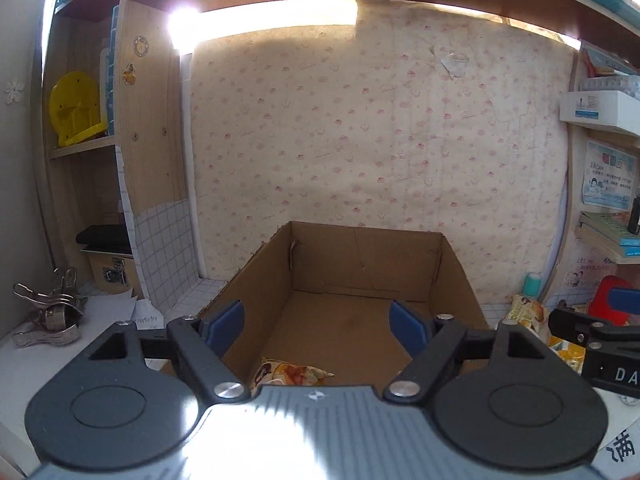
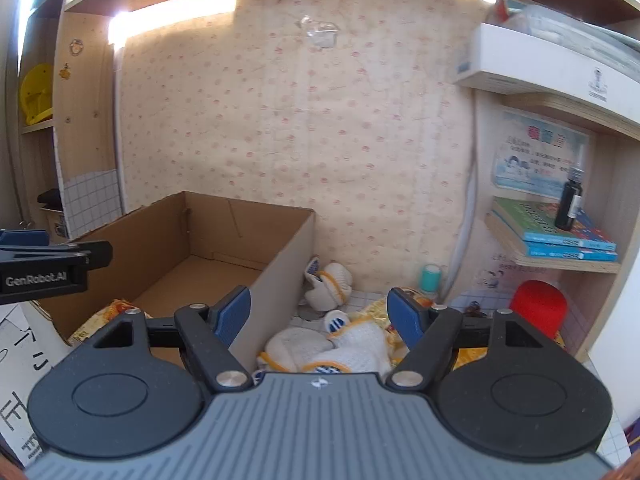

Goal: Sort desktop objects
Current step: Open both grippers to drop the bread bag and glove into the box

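While the left claw (image 1: 318, 326) (agape) faces the box (image 1: 264, 280), only the right view shows gloves (image 2: 352, 346).

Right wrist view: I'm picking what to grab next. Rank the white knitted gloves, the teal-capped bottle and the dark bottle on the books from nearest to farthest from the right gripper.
1. White knitted gloves: just beyond the open right gripper, between its fingers.
2. Teal-capped bottle: farther back, right of centre, by the wall.
3. Dark bottle: farthest, up on the books on the right shelf.
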A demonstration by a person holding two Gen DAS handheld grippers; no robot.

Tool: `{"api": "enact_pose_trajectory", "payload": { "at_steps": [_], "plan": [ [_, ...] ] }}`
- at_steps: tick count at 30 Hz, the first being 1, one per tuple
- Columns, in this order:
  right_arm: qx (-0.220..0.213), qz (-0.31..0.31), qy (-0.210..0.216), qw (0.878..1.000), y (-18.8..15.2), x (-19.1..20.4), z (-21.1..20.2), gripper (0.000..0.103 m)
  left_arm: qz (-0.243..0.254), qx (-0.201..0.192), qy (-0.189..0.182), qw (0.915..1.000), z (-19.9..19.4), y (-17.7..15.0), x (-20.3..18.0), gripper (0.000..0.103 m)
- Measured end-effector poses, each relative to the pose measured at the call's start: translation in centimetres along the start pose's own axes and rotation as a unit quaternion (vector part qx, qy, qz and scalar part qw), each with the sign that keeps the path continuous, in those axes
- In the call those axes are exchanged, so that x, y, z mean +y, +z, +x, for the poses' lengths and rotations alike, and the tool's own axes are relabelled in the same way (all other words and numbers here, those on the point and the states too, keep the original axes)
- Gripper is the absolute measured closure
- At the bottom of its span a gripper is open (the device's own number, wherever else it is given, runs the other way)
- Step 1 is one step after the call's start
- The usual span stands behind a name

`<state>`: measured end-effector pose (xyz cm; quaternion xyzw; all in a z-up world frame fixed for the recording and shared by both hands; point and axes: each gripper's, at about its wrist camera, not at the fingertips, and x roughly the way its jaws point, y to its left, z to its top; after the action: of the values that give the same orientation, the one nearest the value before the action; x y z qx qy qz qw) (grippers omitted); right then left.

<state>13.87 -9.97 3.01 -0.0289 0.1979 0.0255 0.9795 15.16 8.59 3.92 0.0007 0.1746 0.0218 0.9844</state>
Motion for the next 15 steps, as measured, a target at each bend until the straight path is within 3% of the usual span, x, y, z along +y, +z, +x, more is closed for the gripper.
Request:
{"api": "enact_pose_trajectory", "payload": {
  "at_steps": [9,15],
  "plan": [
    [0.027,0.034,-0.068,0.997,-4.6,-7.9,-1.1,0.028,0.021,-0.021,-0.104,0.9941,-2.6,-2.4,-6.8,0.019],
    [0.041,0.029,-0.079,0.996,-6.7,-9.9,-1.5,0.022,0.042,0.005,-0.152,0.9875,-1.6,-4.9,-11.5,0.018]
  ]
}}
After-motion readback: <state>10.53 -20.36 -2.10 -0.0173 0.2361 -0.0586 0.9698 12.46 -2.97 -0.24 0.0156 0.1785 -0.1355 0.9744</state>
